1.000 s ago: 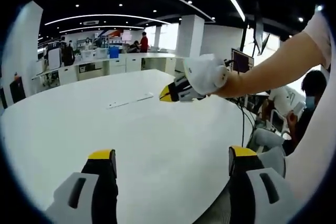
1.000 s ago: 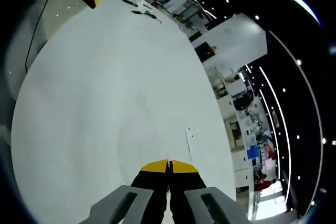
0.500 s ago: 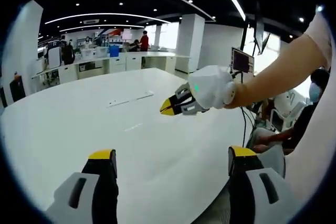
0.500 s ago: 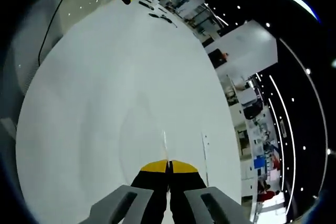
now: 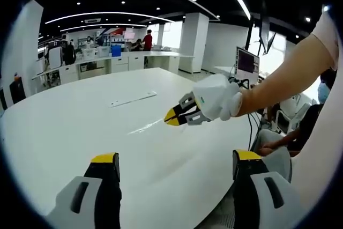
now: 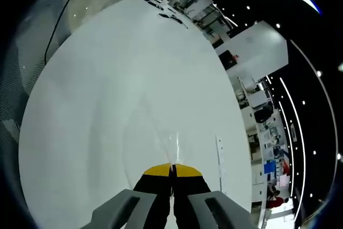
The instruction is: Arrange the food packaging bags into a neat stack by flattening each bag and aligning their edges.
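Left gripper view: right tongs (image 5: 172,117) pinch a clear, near-invisible bag (image 5: 144,127).

A plain white counter (image 5: 80,127) carries a clear, glassy bag (image 5: 144,127) that shows as a pale glinting streak. The left claw (image 5: 174,160) is black with yellow tips over grey housings; the right claw (image 5: 172,117) has the same yellow tips, held in a white-gloved hand (image 5: 217,97). Another clear strip (image 5: 132,99) lies toward the far edge.
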`<state>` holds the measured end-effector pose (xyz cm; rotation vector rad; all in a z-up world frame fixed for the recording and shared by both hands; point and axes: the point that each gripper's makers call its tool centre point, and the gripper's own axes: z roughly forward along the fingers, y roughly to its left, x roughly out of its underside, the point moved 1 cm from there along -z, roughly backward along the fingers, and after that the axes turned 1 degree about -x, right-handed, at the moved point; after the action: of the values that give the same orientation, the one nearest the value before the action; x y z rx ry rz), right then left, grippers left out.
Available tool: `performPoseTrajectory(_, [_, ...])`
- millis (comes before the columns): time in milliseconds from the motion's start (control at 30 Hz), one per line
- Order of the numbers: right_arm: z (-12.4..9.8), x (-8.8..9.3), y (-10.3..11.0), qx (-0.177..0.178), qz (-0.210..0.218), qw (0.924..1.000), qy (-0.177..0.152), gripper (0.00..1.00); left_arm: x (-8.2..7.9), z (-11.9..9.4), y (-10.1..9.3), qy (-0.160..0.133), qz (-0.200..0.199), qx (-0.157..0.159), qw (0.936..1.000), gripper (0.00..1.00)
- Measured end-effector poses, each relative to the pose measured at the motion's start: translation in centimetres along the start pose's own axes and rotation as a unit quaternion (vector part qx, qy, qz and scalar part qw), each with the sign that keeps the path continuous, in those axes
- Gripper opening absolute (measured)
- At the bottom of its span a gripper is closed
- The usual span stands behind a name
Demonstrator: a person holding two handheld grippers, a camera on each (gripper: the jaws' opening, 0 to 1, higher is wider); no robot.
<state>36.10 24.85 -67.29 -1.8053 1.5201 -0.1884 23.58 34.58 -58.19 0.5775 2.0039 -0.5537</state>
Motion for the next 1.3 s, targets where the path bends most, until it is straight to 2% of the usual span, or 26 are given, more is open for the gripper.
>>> performPoseTrajectory(500, [0.6, 0.3, 1.7, -0.019, 0.014, 0.9997, 0.005, 0.00, 0.2, 0.4, -0.4, 0.009, 0.001, 0.005, 0.9999, 0.85])
performPoseTrajectory(700, [0.8, 0.8, 2.4, -0.024, 0.018, 0.9995, 0.009, 0.00, 0.3, 0.4, -0.2, 0.009, -0.002, 0.004, 0.9999, 0.85])
performPoseTrajectory(1300, [1.2, 0.8, 4.0, -0.047, 0.024, 0.9985, 0.016, 0.02, 0.6, 0.3, 0.1, 0.009, -0.006, 0.003, 0.9999, 0.84])
